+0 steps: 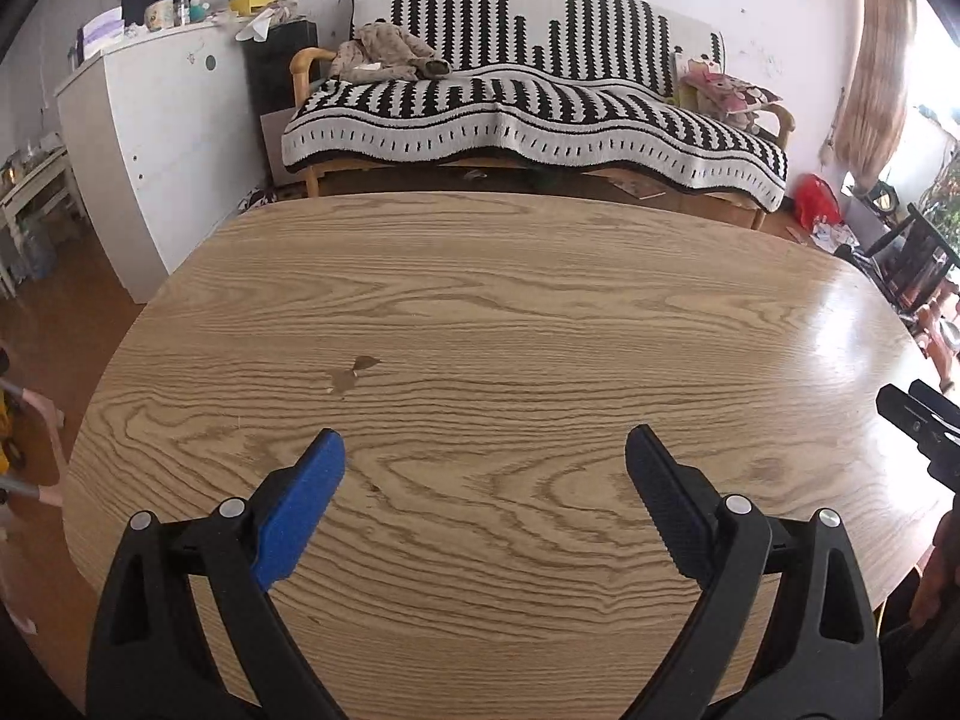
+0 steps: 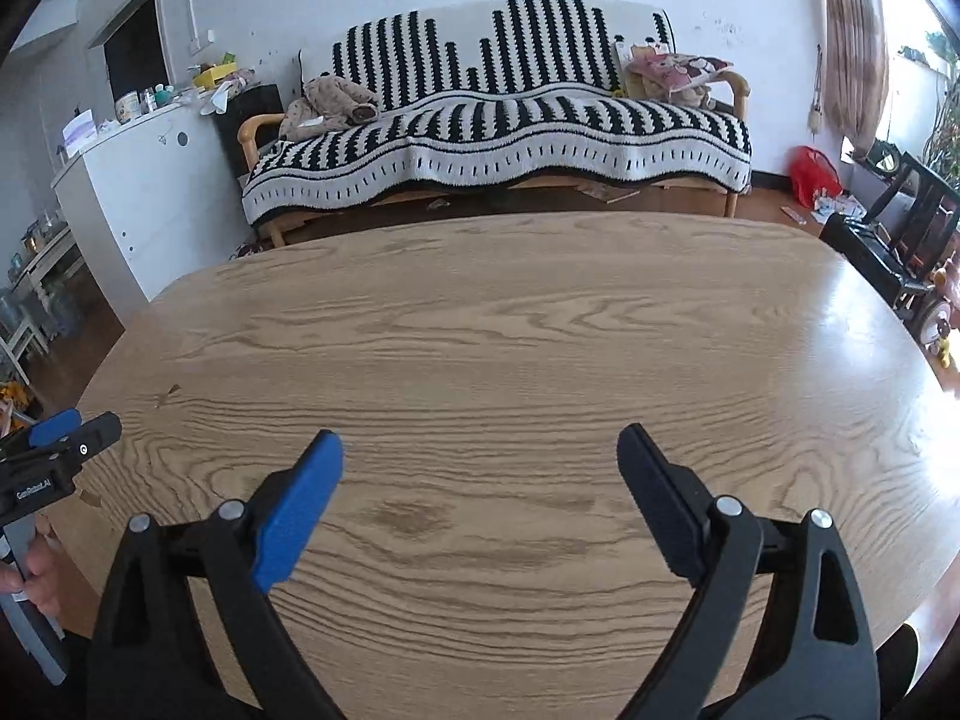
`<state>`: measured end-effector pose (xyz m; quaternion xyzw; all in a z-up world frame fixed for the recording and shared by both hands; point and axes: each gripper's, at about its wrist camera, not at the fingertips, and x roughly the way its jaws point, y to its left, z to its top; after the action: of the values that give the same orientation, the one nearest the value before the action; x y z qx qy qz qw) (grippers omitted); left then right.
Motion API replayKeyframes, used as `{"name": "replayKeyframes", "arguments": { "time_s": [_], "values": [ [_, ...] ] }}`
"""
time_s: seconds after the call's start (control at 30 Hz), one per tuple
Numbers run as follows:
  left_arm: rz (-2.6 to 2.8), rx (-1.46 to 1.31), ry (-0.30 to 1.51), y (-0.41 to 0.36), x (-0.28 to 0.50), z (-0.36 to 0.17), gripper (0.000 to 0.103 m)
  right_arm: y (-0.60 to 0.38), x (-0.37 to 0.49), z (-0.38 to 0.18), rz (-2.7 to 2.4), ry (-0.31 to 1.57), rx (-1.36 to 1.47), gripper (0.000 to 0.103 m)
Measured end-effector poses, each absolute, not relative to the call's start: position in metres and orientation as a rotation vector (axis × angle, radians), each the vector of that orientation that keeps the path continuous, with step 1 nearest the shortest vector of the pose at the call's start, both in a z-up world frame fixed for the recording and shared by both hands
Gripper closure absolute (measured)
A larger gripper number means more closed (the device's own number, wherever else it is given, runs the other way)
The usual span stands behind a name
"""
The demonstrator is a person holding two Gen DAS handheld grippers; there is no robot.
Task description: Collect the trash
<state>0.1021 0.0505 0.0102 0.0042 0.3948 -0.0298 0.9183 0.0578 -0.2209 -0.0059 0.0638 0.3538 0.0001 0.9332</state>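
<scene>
left wrist view: the left gripper (image 1: 485, 450) hangs over the near part of a wooden table (image 1: 540, 312), its jaws spread wide with nothing between them. the right gripper (image 2: 480, 450) is likewise released and empty in the right wrist view. no trash shows on the tabletop in either picture; the only mark is a small dark stain (image 1: 351, 373) at centre left of the frame, too flat to tell whether it is a scrap or a spill. so the step in hand looks like searching, or the very start or end of the job; which one cannot be told.

going left to right beyond the table: a white cabinet (image 1: 150, 138) at upper left with clutter on top, a sofa with a striped blanket (image 1: 528, 120) across the top centre, then a red bag (image 1: 813, 199) on the floor at right with loose papers beside it. the next move likely calls for turning toward that floor litter, and the table itself stands between the grippers and it.
</scene>
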Motion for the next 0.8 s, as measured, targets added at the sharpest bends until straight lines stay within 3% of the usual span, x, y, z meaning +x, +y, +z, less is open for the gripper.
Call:
{"name": "replayKeyframes", "arguments": {
  "time_s": [0.8],
  "values": [
    [-0.055, 0.027, 0.818, 0.0418, 0.1037, 0.0058, 0.011, -0.2292, 0.0541, -0.0076, -0.006, 0.730, 0.147, 0.011]
  ]
}}
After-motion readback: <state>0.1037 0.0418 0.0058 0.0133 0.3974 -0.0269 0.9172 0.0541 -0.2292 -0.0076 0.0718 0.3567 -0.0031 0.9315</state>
